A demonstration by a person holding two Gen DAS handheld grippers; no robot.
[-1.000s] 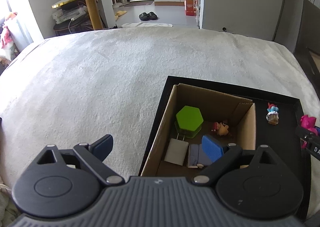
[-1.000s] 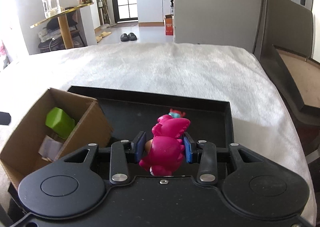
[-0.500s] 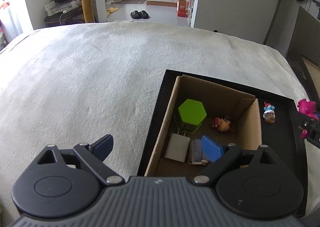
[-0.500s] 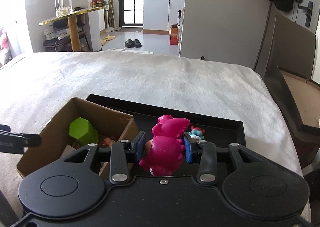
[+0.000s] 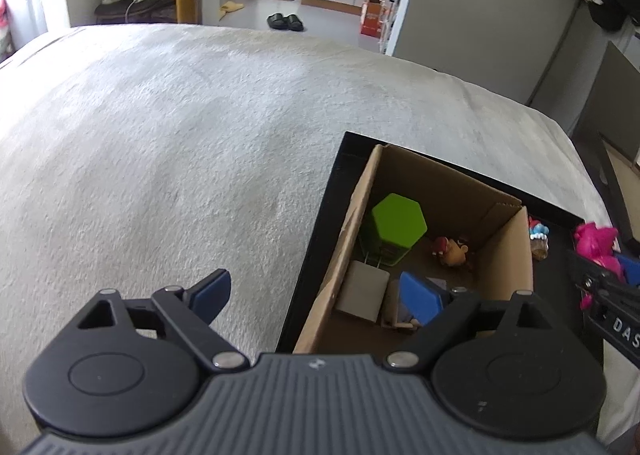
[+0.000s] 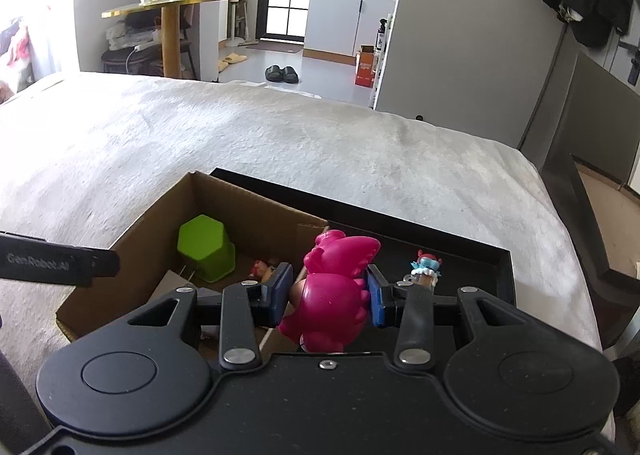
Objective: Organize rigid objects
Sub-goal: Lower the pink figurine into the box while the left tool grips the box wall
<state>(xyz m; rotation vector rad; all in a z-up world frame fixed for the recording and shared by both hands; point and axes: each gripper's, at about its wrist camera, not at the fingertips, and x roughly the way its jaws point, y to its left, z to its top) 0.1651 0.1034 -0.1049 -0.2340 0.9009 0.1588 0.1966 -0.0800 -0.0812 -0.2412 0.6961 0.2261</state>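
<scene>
In the left wrist view, the left hand-held gripper (image 5: 320, 295) fills the bottom of the frame with its blue-padded fingers (image 5: 212, 291) spread wide and nothing between them; one pad hangs over the pale bedspread (image 5: 180, 143), the other over the near end of an open cardboard box (image 5: 348, 231) at lower right. The box sits in a black tray (image 5: 320, 235) that rests on the bed. Inside the box a green hexagonal block (image 5: 396, 221) lies toward the far left corner, a small red-and-tan figurine (image 5: 450, 251) is to its right by the right wall, and a grey block (image 5: 362, 291) lies nearer the camera. On the tray just right of the box stands a small blue-and-red figurine (image 5: 538, 237), and at the right edge of the frame the pink toy dinosaur (image 5: 596, 243) shows between the fingers of the right hand-held gripper (image 5: 612, 275). In the right wrist view, the right hand-held gripper (image 6: 330, 293) sits low in the centre of the frame, its blue pads (image 6: 280, 291) pinching the pink toy dinosaur (image 6: 332, 295) on both flanks, held up over the right wall of the cardboard box (image 6: 132, 239). The green hexagonal block (image 6: 204, 247) rests in the box left of the toy, the small red-and-tan figurine (image 6: 262, 269) is partly hidden behind a finger, and the small blue-and-red figurine (image 6: 426, 269) stands on the black tray (image 6: 472, 267) to the right. The left hand-held gripper (image 6: 60, 261) juts in at the left edge
</scene>
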